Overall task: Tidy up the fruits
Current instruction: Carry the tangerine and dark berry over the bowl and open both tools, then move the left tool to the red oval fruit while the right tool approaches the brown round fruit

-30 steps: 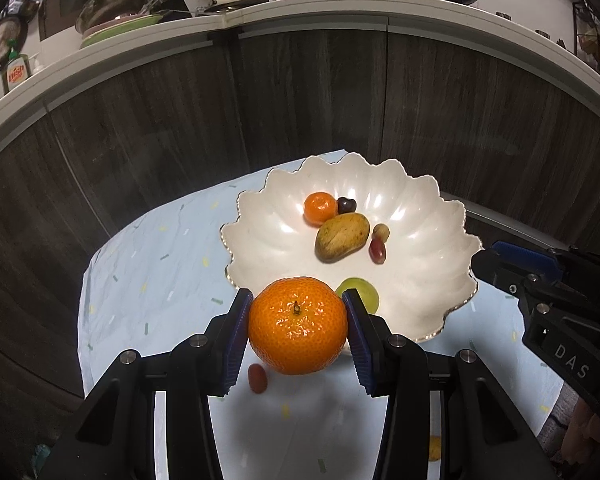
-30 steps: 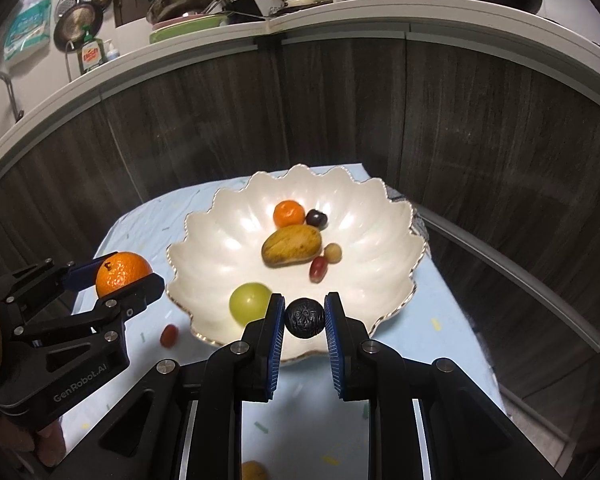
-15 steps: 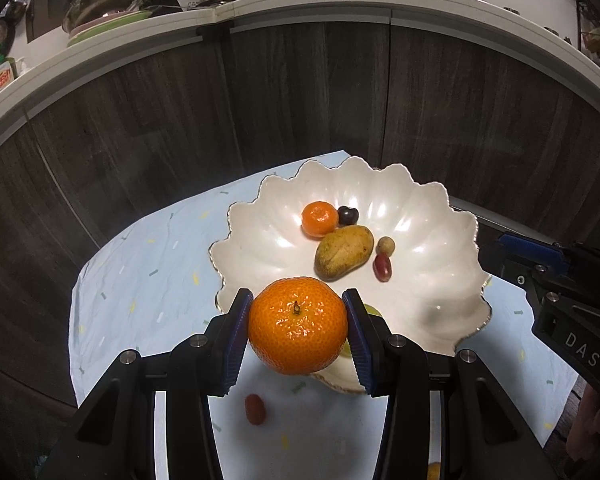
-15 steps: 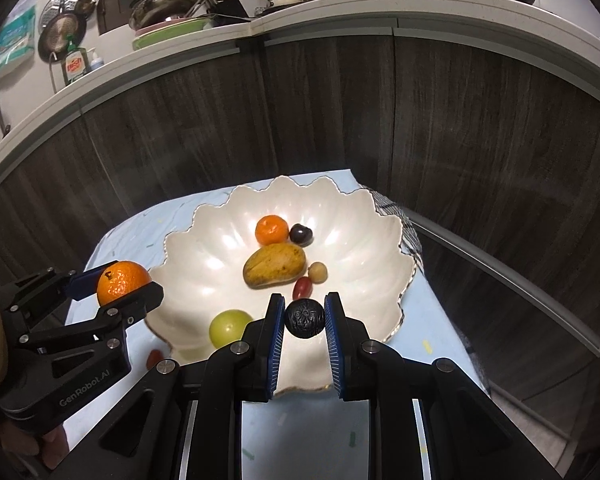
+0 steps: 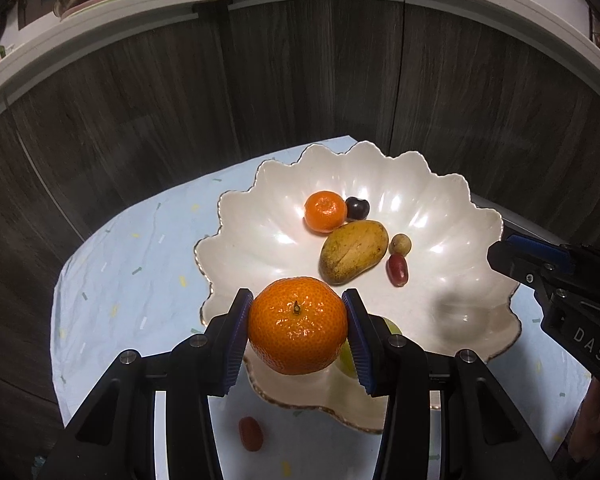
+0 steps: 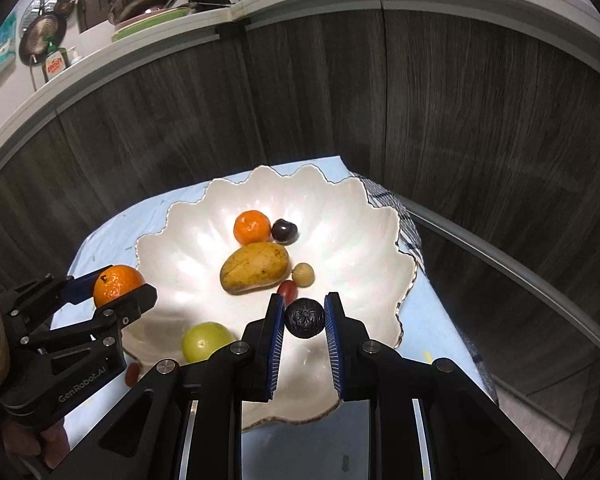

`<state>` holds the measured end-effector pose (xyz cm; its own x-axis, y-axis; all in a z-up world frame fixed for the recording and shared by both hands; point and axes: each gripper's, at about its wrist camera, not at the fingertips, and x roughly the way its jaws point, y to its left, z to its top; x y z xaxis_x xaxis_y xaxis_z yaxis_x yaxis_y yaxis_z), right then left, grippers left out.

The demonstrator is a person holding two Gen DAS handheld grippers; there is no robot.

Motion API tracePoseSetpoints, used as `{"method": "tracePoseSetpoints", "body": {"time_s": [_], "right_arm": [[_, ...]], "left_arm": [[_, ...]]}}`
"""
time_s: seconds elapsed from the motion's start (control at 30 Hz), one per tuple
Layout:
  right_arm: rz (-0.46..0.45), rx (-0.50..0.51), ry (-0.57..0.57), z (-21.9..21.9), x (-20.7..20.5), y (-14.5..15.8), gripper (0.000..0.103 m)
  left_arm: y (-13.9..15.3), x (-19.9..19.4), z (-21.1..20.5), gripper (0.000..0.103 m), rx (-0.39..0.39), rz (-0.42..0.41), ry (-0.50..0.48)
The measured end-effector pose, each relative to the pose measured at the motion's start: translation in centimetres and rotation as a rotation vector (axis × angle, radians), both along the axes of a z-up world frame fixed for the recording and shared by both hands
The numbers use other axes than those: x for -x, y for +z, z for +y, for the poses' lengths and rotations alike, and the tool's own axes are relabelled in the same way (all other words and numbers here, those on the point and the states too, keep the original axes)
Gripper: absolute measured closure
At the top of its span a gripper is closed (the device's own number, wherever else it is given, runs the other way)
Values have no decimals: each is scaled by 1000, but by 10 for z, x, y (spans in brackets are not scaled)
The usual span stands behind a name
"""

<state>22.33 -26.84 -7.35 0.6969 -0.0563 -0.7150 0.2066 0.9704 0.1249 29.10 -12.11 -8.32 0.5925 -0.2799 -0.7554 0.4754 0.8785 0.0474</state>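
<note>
My left gripper (image 5: 298, 330) is shut on a large orange mandarin (image 5: 298, 330), held over the near left rim of a white scalloped bowl (image 5: 240, 240). In the right wrist view my right gripper (image 6: 304, 317) is shut on a small dark wrinkled fruit (image 6: 305, 317) above the bowl's (image 6: 172, 256) near part. Inside the bowl lie a small mandarin (image 5: 325, 211), a dark cherry (image 5: 357, 207), a yellow-brown mango (image 5: 354, 251), a tan longan (image 5: 400, 244), a red grape (image 5: 397, 269) and a green fruit (image 6: 205, 341). The left gripper (image 6: 112, 290) with its mandarin (image 6: 116, 284) shows at left.
The bowl stands on a pale blue speckled cloth (image 5: 132, 264) over a small table. A loose red grape (image 5: 251, 433) lies on the cloth in front of the bowl. Dark wood cabinet fronts (image 5: 300, 80) close in behind, with a cluttered worktop above. A checked cloth (image 6: 408, 224) hangs at the table's right edge.
Both grippers have moved forward over the bowl, so the bowl looms larger and lower in both views. Each still holds its fruit.
</note>
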Motion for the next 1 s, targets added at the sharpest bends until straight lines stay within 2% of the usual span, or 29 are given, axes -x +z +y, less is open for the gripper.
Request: {"method": "tracePoseSetpoints", "body": {"time_s": [0.6, 0.63, 0.7, 0.77, 0.87, 1.0], "right_arm": [[43, -14, -1, -5, -14, -12, 79], [43, -14, -4, -5, -13, -12, 76], [31, -12, -16, -5, -11, -9, 54], [17, -9, -21, -6, -8, -6, 49], [14, -12, -24, -6, -6, -3, 48], [-4, -3, -36, -6, -1, 3, 36]], "left_arm": [[-13, -9, 1, 56, 7, 54, 5], [-11, -7, 1, 49, 9, 42, 3], [-6, -4, 1, 39, 11, 17, 4], [-1, -1, 2, 38, 7, -3, 5], [3, 0, 2, 38, 3, -11, 5], [9, 4, 4, 31, 2, -30, 11]]}}
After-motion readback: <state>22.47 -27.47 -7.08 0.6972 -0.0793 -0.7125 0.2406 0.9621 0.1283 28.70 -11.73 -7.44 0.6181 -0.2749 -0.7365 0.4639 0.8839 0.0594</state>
